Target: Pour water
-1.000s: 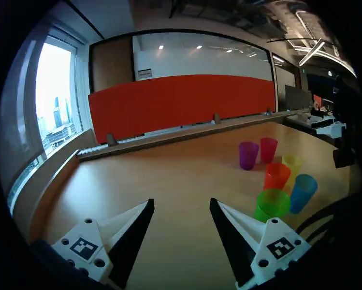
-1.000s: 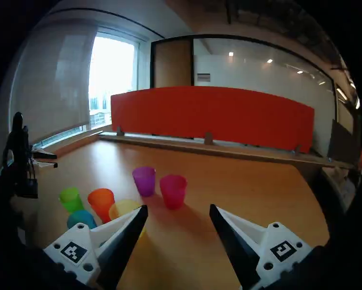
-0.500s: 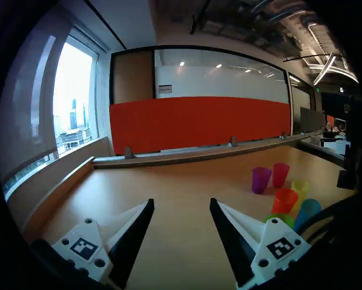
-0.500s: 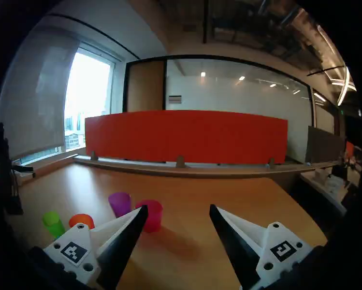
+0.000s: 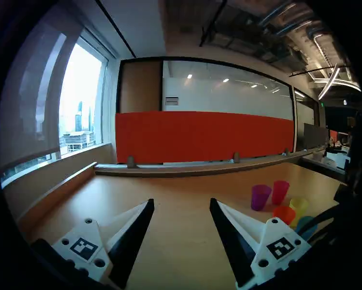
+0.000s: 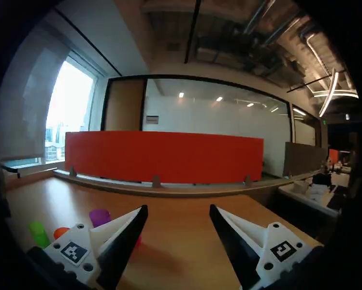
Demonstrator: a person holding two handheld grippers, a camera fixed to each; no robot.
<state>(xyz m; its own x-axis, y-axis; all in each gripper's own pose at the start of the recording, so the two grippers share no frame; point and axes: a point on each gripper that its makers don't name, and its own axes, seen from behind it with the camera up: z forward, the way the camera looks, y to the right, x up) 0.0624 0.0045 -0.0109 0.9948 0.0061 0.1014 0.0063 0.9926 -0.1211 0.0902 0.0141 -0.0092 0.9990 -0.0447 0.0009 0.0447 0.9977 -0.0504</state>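
The left gripper (image 5: 181, 203) has its jaws apart with nothing between them, poised above the bare wooden desk (image 5: 181, 186); each white finger carries a square black-and-white marker (image 5: 83, 248). Past its right finger a cluster of translucent plastic cups stands upright, mouths up and long axes vertical, well short of the desk's far edge and toward its right end as this view has it: a purple cup (image 5: 259, 197) just beside a pink cup (image 5: 279, 192), then nearer the camera a yellow cup (image 5: 299, 206), an orange cup (image 5: 282, 213) and a blue cup (image 5: 305, 225), the last partly hidden behind the finger. The right gripper (image 6: 178, 208) is likewise spread wide and empty. By its left finger the purple and orange cups show again, with a green cup (image 6: 37, 233) standing upright beside them. Along the desk's far edge runs a red partition (image 5: 205, 137). A window (image 5: 77, 121) lies beyond the desk's left edge. A small wall sign (image 5: 171, 101) hangs above the partition, its writing too small to read.
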